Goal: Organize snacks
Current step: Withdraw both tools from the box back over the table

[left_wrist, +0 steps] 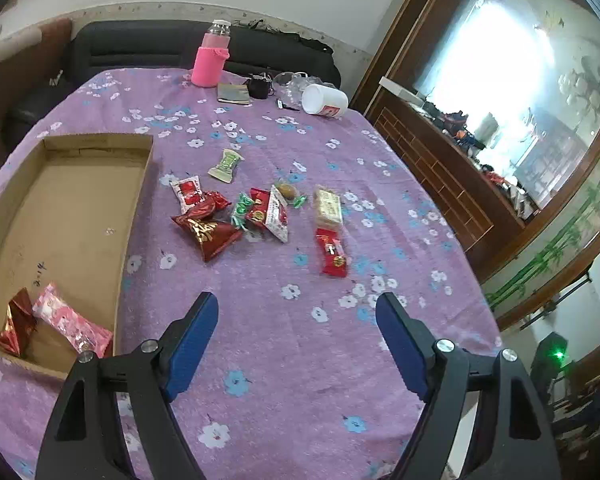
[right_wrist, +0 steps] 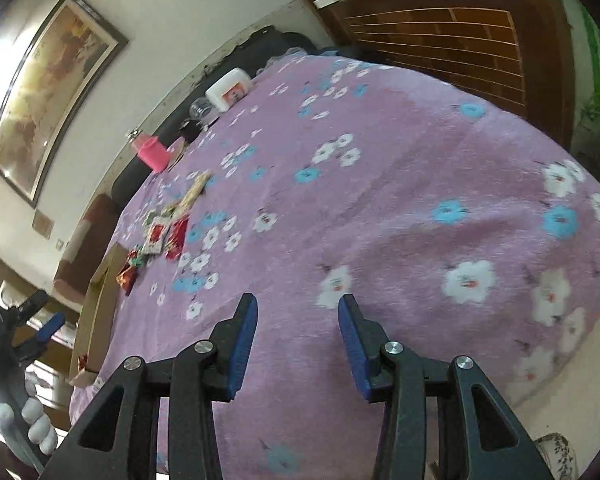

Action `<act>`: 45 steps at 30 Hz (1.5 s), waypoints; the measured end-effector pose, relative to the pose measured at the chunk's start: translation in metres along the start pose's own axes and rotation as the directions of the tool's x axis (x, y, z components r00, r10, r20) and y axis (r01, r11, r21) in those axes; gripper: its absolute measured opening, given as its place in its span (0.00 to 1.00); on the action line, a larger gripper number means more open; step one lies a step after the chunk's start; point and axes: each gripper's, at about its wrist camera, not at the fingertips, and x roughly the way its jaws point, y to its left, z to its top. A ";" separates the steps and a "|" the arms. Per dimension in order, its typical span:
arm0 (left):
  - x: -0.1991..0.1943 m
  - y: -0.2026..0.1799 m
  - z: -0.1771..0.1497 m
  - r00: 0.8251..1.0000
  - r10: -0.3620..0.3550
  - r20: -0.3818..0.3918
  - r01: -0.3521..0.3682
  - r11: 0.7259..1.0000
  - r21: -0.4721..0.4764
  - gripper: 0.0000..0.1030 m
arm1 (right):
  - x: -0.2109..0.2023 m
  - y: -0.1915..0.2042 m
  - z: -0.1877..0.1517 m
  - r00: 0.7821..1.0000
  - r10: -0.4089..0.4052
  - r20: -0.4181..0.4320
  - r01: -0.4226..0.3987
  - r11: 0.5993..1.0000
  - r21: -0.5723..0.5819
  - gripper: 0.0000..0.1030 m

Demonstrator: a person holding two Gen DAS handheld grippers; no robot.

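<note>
Handwritten "3.14" stands on the cardboard box (left_wrist: 72, 216) floor.

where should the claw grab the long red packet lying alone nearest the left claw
Grip the long red packet across its narrow middle, coming from above. It lies flat on the tablecloth, lengthwise away from the camera, with clear cloth along both long edges.

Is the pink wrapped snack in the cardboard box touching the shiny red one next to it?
Touching. In the left wrist view, the pink wrapped snack rests against the shiny red snack in the cardboard box.

Table w/ purple floral cloth (left_wrist: 284, 344): cardboard box (left_wrist: 138, 184), loose snacks (left_wrist: 256, 212), pink bottle (left_wrist: 209, 65).
</note>
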 end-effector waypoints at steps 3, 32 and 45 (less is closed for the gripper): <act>0.009 -0.003 0.000 0.999 0.017 -0.027 -0.017 1.000 -0.001 0.79 | 0.007 0.004 -0.001 1.000 -0.002 -0.009 0.002 1.000 -0.022 0.44; 0.050 0.001 -0.018 0.992 0.015 -0.129 -0.011 1.000 0.029 0.79 | 0.013 0.012 0.001 1.000 -0.028 0.010 0.028 0.998 -0.054 0.44; 0.047 0.008 -0.014 0.992 0.005 -0.124 -0.006 1.000 -0.007 0.79 | 0.009 0.017 0.006 0.999 -0.039 0.035 0.041 0.997 -0.064 0.44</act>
